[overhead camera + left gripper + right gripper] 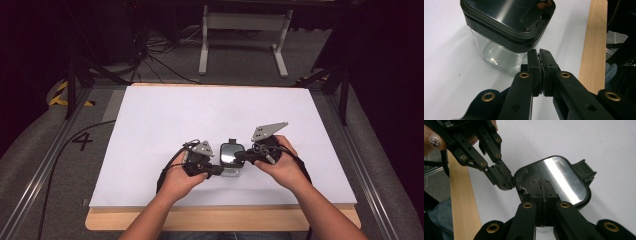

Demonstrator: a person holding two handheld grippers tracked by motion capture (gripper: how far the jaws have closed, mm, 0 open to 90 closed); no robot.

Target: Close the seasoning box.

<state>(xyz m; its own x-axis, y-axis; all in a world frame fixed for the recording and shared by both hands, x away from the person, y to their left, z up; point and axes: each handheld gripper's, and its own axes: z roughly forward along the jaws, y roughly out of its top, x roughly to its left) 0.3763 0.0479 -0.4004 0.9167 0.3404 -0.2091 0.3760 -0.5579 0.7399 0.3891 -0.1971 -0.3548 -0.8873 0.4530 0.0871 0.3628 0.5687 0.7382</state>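
Note:
A small square container with a clear body (496,56) and a black lid with a brushed-metal top (566,180) stands on the white table near the front edge, also seen in the high view as the container (231,152). My left gripper (539,53) is shut, and its tips press against the container's side just under the lid's rim. From the right gripper view the left gripper (505,180) touches the lid's corner. My right gripper (543,182) is shut too, its tips lying on the near edge of the lid. A black latch (585,171) sticks out on the lid's far side.
The white table top (200,110) lies on a wooden board whose edge (220,220) runs along the front. A person's hands hold both grippers close together. Cables and a white stand (245,30) are on the floor beyond the table.

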